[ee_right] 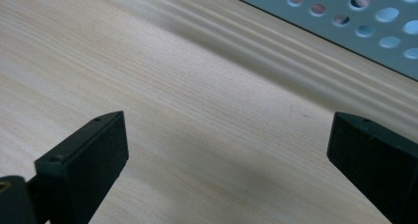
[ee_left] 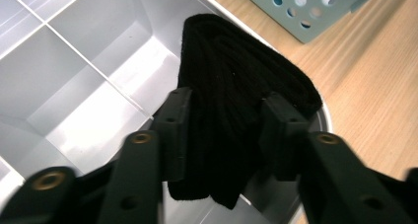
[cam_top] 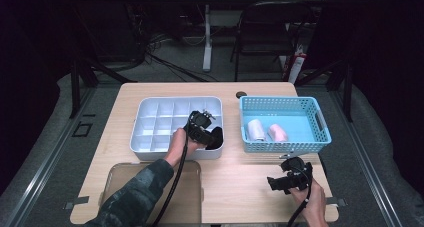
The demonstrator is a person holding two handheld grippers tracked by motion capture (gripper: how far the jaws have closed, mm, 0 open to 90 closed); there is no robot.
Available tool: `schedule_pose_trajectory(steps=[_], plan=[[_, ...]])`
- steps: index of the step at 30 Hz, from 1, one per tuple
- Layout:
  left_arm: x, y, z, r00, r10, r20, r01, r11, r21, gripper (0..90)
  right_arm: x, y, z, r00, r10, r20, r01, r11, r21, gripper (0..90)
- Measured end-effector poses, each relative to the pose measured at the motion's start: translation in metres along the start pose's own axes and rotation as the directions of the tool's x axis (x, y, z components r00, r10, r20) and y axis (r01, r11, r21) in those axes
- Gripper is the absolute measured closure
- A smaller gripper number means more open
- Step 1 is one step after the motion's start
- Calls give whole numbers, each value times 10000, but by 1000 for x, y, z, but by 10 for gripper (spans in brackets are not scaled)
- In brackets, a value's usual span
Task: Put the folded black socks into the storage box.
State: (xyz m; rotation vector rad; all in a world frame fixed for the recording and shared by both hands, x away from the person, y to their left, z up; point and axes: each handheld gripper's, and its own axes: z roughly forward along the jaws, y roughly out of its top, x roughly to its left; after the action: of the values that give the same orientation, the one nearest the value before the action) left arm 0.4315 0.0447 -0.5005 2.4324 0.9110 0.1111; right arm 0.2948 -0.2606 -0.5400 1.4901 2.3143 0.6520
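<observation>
A black folded sock [ee_left: 236, 71] hangs between the jaws of my left gripper [ee_left: 226, 100], both pads pressing its sides. It sits over the front right corner compartment of the white divided tray [ee_left: 74, 76]. In the high view the left gripper [cam_top: 207, 132] is at the tray's [cam_top: 160, 122] right front corner, with the sock [cam_top: 216, 138] dark beneath it. My right gripper [cam_top: 275, 183] hovers open over bare wood just in front of the blue basket [cam_top: 280, 101]. Its jaws [ee_right: 226, 135] stand wide apart with nothing between them, and the basket's wall [ee_right: 345, 17] shows beyond.
The blue basket holds a white roll [cam_top: 256, 129] and a pink roll [cam_top: 278, 132]. A translucent brownish lid [cam_top: 150, 187] lies at the table's front left. A small black disc [cam_top: 241, 94] sits near the far edge. A dark chair [cam_top: 270, 32] stands behind the table.
</observation>
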Motion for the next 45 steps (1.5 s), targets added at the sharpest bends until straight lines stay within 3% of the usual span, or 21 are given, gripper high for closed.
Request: schedule_pose_trajectory(steps=[7,16,20,28,34,38,45], plan=[[-4,1,8,9997,224,-67,-220,9986,484,706,1,0,1,10000,-27,-33,27,10000,67,18],[-1,2,16,9997,-40,240,22,9971,758,725,1,0,1,10000,-28,-43,28,10000,65,18],[-2,2,19,9998,33,200,-51,9959,903,728,1,0,1,10000,-20,-39,20,10000,71,18],[-1,0,19,9996,-28,283,7,9974,715,719,1,0,1,10000,-27,-65,28,10000,54,18],[-1,-3,11,9995,-50,299,41,9995,302,609,0,0,1,9999,-8,-113,9,10000,46,19],[0,-3,2,10000,-89,-11,89,9999,-67,486,0,0,1,9999,31,-111,-32,10000,-16,19],[2,-8,-20,9996,-292,-63,286,9962,-825,363,0,0,1,9999,27,-128,-27,10000,-36,19]])
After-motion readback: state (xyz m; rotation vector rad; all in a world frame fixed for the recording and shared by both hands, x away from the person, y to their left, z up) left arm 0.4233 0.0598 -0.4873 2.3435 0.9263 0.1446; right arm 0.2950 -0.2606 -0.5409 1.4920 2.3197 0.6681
